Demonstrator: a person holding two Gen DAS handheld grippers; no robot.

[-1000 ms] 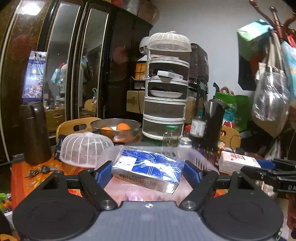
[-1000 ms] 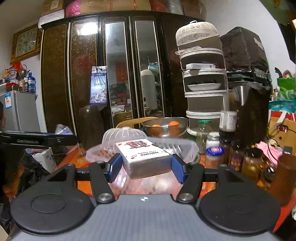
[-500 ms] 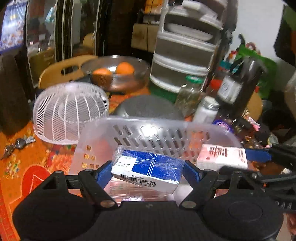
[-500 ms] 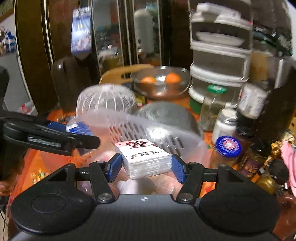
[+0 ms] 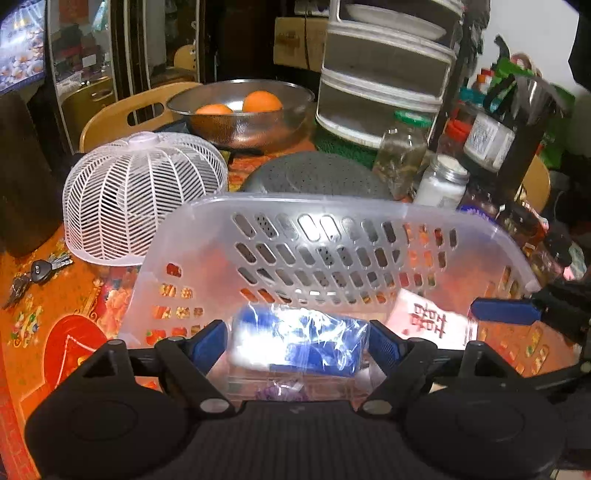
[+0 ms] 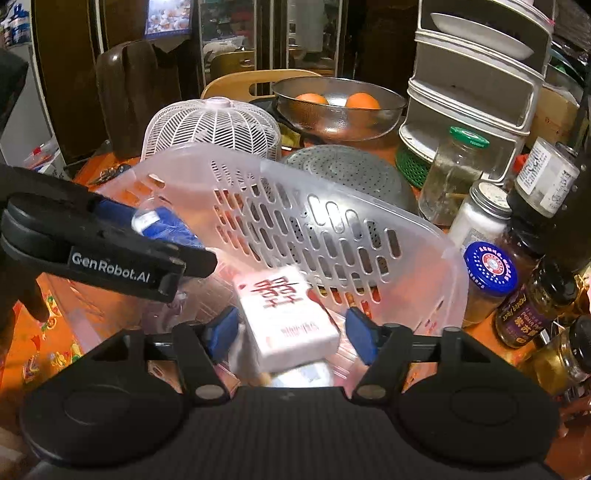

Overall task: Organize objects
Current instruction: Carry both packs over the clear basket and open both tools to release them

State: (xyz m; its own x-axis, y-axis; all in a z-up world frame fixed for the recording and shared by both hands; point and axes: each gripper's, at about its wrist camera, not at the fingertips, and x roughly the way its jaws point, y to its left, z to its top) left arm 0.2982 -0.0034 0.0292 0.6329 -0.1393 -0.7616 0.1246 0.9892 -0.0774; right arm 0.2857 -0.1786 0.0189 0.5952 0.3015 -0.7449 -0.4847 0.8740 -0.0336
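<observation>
We see a crowded room under warm indoor light. The tabletop (image 5: 55, 314) wears an orange-red patterned cloth. Behind its far edge stands a dark wardrobe (image 6: 88, 48) with tall mirrored doors (image 5: 85, 55), and a light wooden chair back (image 5: 125, 114) is pushed against that edge. Toward the far right corner rises a white tiered rack (image 6: 476, 81). A pale wall (image 5: 532, 29) shows at upper right, though blur there leaves us unsure of its colour.
</observation>
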